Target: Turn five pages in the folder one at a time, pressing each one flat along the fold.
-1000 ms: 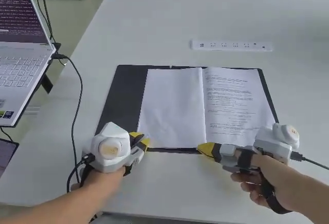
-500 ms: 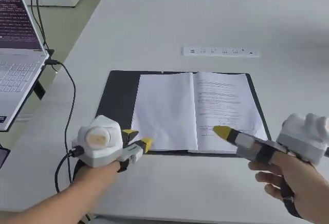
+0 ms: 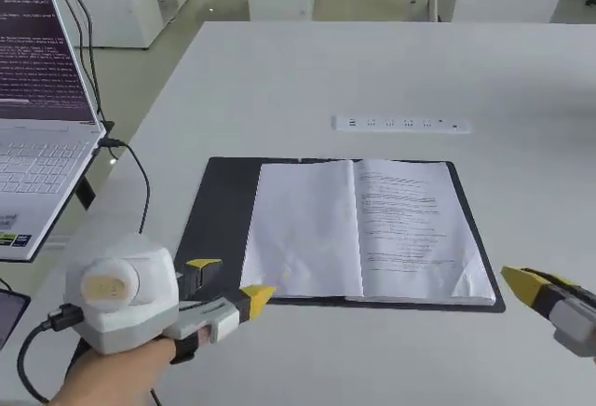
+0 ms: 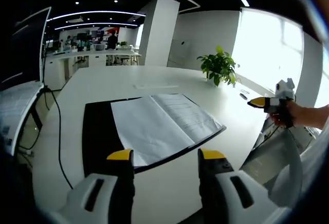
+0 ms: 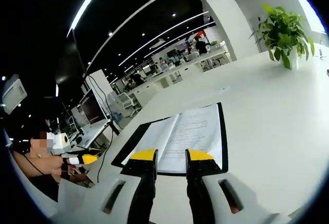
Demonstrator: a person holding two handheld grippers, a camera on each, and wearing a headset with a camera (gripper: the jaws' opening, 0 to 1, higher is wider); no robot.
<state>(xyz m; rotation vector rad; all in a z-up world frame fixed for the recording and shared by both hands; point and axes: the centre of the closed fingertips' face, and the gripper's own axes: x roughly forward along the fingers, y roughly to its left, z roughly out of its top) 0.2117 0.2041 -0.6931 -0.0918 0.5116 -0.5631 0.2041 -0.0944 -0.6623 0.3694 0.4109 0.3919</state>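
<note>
The black folder (image 3: 219,206) lies open on the white table, a blank page (image 3: 303,229) on the left and a printed page (image 3: 414,229) on the right, both flat. My left gripper (image 3: 231,278) hovers open just off the folder's near left corner, holding nothing. In the left gripper view its jaws stand wide apart in front of the folder (image 4: 95,131). My right gripper (image 3: 527,286) sits off the folder's near right corner. In the right gripper view the right gripper (image 5: 171,155) keeps a narrow gap, empty, facing the folder (image 5: 221,131).
An open laptop (image 3: 37,145) stands at the left edge, and a black cable (image 3: 140,182) runs from it past the folder's left side. A white power strip (image 3: 402,125) lies behind the folder. A potted plant (image 4: 220,67) stands at the table's far end.
The right gripper has left the lower end of the fold and moved right, off the folder. The left gripper drew back toward the table's front and its jaws spread.
</note>
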